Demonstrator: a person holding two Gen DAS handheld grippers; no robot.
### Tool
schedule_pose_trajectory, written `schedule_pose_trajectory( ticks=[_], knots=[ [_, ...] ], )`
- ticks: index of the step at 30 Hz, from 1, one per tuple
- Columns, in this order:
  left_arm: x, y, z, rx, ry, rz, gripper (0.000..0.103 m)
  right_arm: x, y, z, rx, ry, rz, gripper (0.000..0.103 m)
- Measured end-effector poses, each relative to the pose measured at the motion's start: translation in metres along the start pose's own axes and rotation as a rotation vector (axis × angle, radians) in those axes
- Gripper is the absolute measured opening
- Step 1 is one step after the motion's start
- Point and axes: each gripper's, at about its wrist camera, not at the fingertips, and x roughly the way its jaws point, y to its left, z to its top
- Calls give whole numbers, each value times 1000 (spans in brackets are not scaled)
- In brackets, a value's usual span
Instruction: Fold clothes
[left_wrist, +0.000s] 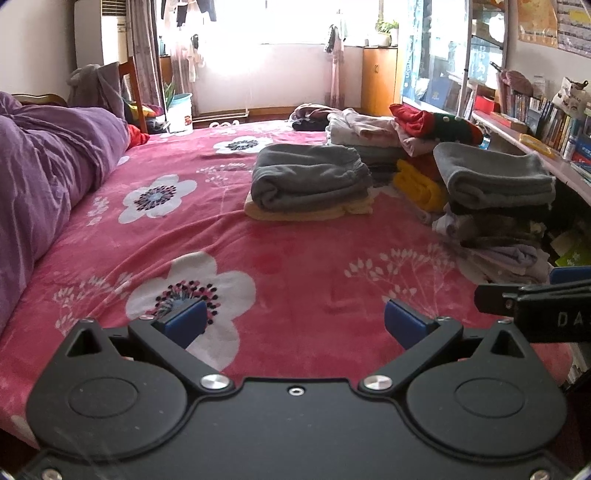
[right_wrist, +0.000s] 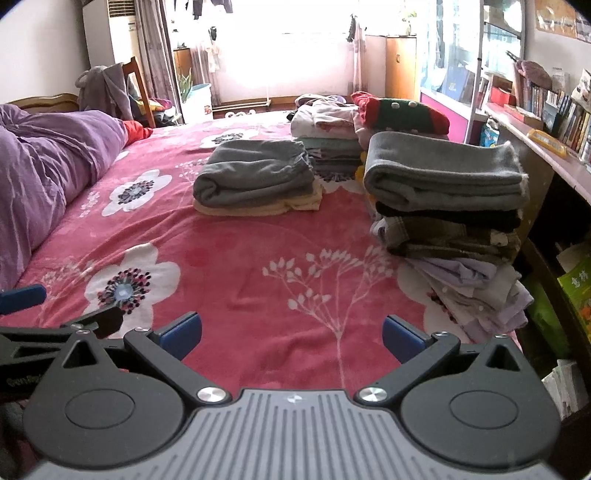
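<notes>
A folded grey garment (left_wrist: 310, 177) (right_wrist: 255, 175) rests on a folded pale yellow one (left_wrist: 310, 214) (right_wrist: 258, 209) in the middle of the pink flowered bed (left_wrist: 288, 258) (right_wrist: 236, 258). At the bed's right edge stands a tall stack of folded clothes (right_wrist: 447, 218) (left_wrist: 495, 206) with a grey piece on top. More folded piles (right_wrist: 332, 136) (left_wrist: 369, 136) lie behind. My left gripper (left_wrist: 293, 321) is open over bare bedspread, nothing between its blue pads. My right gripper (right_wrist: 291, 334) is open too, also holding nothing. Each gripper shows at the edge of the other's view.
A purple duvet (left_wrist: 48, 177) (right_wrist: 48, 166) is heaped along the bed's left side. A shelf with books (right_wrist: 546, 122) (left_wrist: 546, 125) runs along the right wall. A wooden chair draped with clothes (right_wrist: 114, 88) and a white bucket (left_wrist: 180, 110) stand beyond the bed's far end.
</notes>
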Motion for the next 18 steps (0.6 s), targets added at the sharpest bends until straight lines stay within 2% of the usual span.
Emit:
schedule_pose_trajectory(
  ticks=[5,11,18],
  knots=[
    [25,5,8,14,-44,-22,102,26,-8,6,-4,-11,15,103],
    [69,5,23,125,-184,6,102,71,-19,14,23,-10,31,103],
    [138,7,50,142,-137,2,102,124,-31,23,55,-10,50,103]
  ],
)
